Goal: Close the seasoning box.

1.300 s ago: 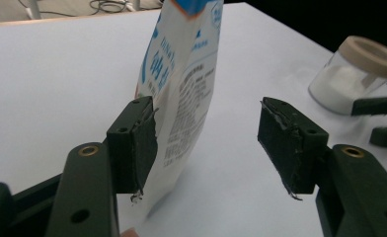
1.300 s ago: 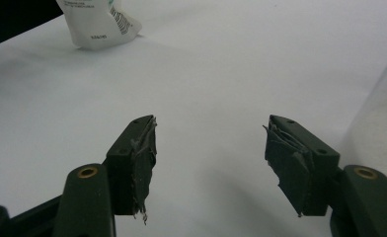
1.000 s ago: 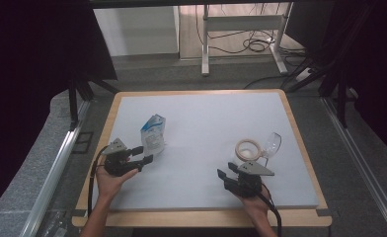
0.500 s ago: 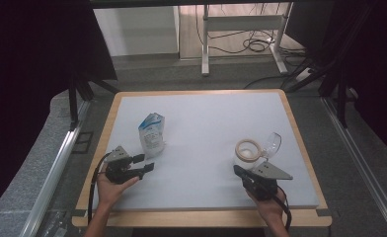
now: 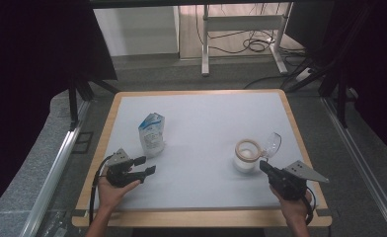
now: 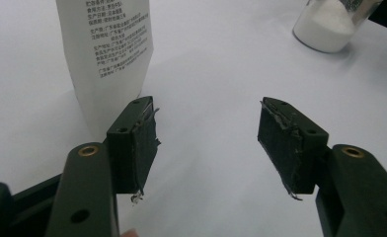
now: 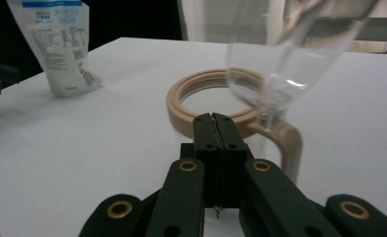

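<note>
White table (image 5: 206, 123) open mid-board, left gripper (image 5: 144, 167) jaws spread near pouch (image 5: 151, 134), right gripper (image 5: 263, 167) jaws pressed together beside jar (image 5: 247, 155)

You worked at a white, wood-edged table (image 5: 201, 106) on grey floor (image 5: 48, 148); beyond stood a metal stand (image 5: 241, 34), tangled cables (image 5: 253, 45) and dark curtains (image 5: 33, 44).

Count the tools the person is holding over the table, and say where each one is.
2. The left tool is at the near left, beside the white pouch. The right tool is at the near right, just short of the open-lidded jar.
</note>
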Demonstrator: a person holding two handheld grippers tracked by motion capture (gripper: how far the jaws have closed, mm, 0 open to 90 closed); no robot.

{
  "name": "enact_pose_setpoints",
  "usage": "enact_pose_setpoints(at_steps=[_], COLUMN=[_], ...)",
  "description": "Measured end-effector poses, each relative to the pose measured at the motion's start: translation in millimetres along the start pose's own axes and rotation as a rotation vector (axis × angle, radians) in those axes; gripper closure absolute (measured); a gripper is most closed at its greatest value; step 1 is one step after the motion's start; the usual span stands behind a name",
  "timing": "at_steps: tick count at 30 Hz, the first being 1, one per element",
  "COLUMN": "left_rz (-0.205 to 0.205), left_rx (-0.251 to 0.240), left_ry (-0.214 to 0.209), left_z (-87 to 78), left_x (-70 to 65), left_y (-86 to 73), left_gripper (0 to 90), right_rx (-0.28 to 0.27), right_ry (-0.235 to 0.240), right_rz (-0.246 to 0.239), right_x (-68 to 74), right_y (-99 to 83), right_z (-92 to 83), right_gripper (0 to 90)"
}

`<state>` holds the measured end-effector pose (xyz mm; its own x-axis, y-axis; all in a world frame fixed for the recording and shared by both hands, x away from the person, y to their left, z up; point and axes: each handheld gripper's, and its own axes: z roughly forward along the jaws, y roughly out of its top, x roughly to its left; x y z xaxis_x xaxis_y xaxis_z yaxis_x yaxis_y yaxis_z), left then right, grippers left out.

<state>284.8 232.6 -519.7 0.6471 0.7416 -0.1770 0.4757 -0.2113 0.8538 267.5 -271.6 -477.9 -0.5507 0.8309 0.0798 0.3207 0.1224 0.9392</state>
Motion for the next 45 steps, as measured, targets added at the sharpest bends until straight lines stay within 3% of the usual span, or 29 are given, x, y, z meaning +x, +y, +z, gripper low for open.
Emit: enact_pose_setpoints(at_steps=[13, 20, 26, 45], left_rz=[0.015, 0.037, 0.035, 0.039], left_rx=[0.025, 0.025, 0.017, 0.055], left_ry=[-0.023, -0.041, -0.051, -0.06], left_z=[5.6, 7.1, 6.2, 16.1], left_x=[-5.0, -9.5, -10.6, -14.8], left_y=[-3.1, -2.6, -1.7, -4.9], left_gripper=[39.5, 39.1, 38.8, 38.7], right_rx=[-0.032, -0.051, -0.072, -0.104], right_ry=[-0.122, -0.157, -0.165, -0.158], right_rz=[0.073, 0.081, 0.094, 0.087], right_x=[-36.4, -43.7, -49.5, -45.8], right_y=[1.8, 4.8, 11.7, 24.8], right_z=[-18.3, -18.7, -18.9, -9.7], right_gripper=[90.0, 89.9, 89.9, 89.8])
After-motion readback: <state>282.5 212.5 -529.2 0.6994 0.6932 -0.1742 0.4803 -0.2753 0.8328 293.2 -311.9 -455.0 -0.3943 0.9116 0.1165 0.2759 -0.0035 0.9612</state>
